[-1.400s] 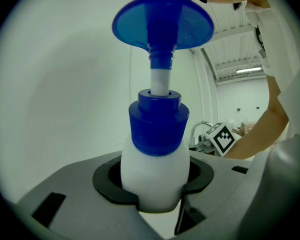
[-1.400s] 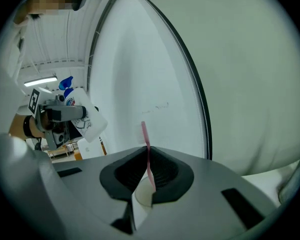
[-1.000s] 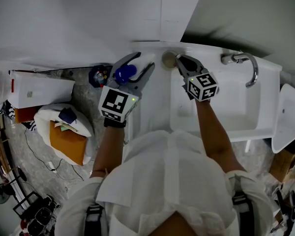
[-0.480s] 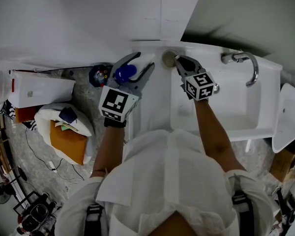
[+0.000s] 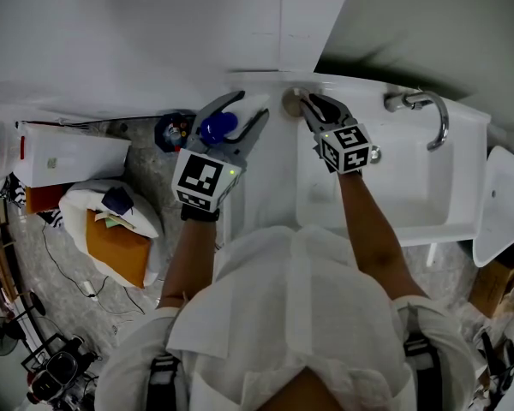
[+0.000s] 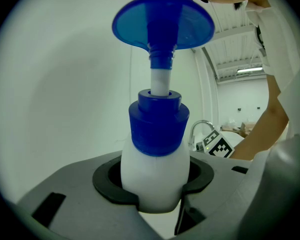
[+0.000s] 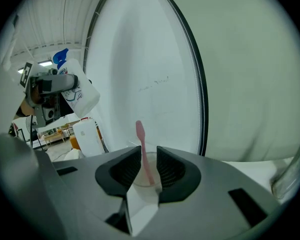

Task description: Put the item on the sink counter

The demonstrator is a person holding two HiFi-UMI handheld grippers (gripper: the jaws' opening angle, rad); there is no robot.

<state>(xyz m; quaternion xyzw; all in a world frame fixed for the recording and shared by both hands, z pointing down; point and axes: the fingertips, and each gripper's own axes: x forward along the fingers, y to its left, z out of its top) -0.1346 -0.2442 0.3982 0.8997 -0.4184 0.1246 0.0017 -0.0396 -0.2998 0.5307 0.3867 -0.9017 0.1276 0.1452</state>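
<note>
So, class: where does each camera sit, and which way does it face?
Head view: on the person's head, looking down at the sink; white shirt and both arms show.
Left gripper view: on the left gripper, along jaws holding a pump bottle; right forearm at right.
Right gripper view: on the right gripper, facing a cup with a pink toothbrush.
Shared: each gripper view shows the other gripper.

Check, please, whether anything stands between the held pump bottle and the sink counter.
Nothing visible does: a bare strip of the white sink counter lies beside the white pump bottle with the blue top in the left tool. The translucent cup with a pink toothbrush, at the right tool, takes only the back corner.
</note>
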